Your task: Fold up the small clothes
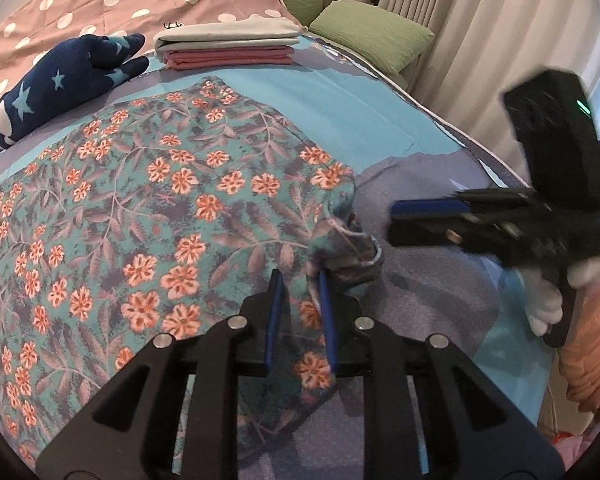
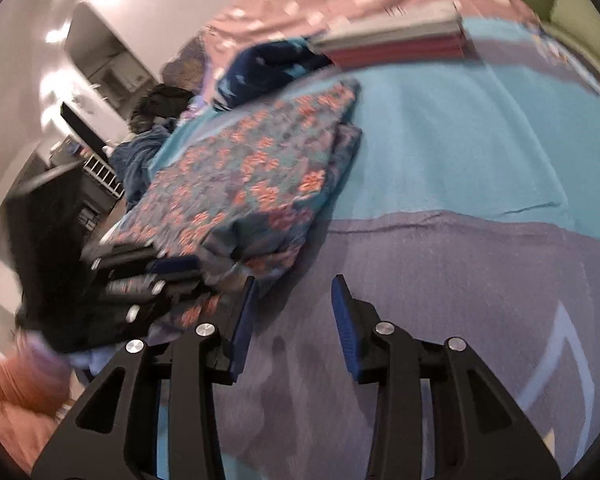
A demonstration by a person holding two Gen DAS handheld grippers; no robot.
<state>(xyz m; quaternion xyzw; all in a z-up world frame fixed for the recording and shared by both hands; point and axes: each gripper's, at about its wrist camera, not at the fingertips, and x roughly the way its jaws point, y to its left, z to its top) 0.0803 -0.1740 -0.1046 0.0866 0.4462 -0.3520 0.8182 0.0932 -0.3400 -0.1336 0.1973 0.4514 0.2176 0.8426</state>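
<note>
Blue-padded fingers [image 1: 325,304] of the left gripper [image 1: 300,300] are closed on a bunched corner of the floral garment [image 1: 148,200], which is spread flat on the bed cover [image 1: 380,128] ahead of them. Off that corner, the right gripper [image 2: 294,308] is held open over bare cover, nothing between its fingers. Thin, limp cloth is judged light and sag-prone, so a hem corner beside the pinched one is best taken.
</note>
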